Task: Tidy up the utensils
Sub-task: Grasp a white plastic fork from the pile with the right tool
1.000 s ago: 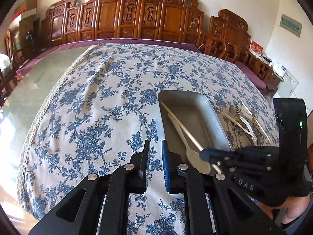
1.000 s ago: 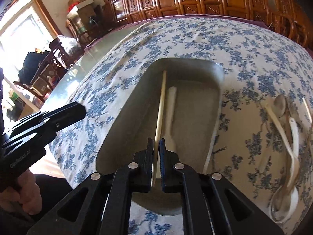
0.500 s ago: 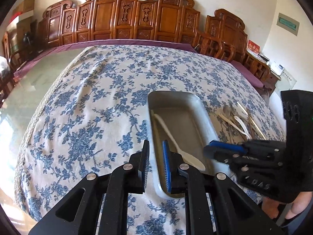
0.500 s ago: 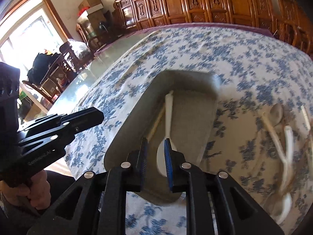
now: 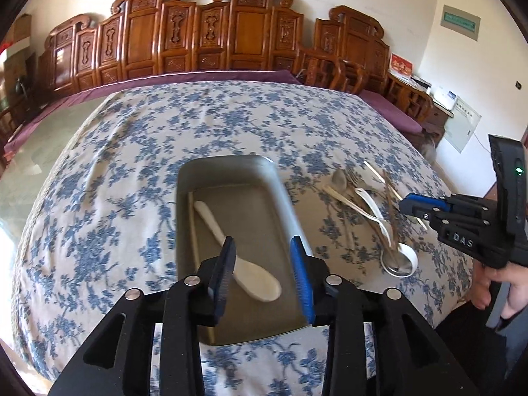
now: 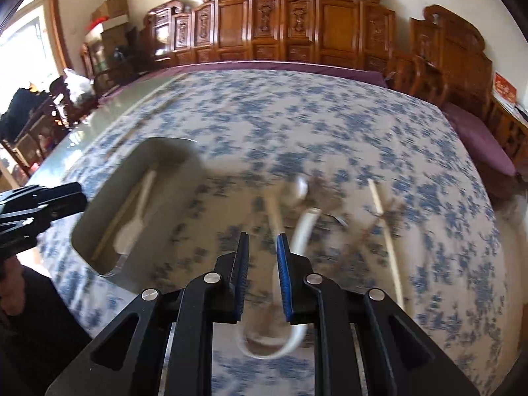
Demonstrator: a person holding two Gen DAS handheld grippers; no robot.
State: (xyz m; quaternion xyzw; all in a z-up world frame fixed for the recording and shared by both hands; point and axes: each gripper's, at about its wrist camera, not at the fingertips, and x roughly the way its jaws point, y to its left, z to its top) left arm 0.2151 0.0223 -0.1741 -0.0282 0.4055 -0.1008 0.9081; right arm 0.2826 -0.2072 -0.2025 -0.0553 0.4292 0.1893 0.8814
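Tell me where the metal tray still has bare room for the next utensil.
The rectangular metal tray is bare along its right half and far end. Its left side holds a single wooden chopstick and a cream rice paddle. The pile of spoons, fork and chopsticks crowds the floral tablecloth right of the tray.

A home dining room.
Carved wooden chairs [image 5: 211, 36] line the wall behind a counter under a blue-flowered tablecloth [image 5: 231, 122]; stacked cardboard boxes [image 6: 110, 16] nearby.
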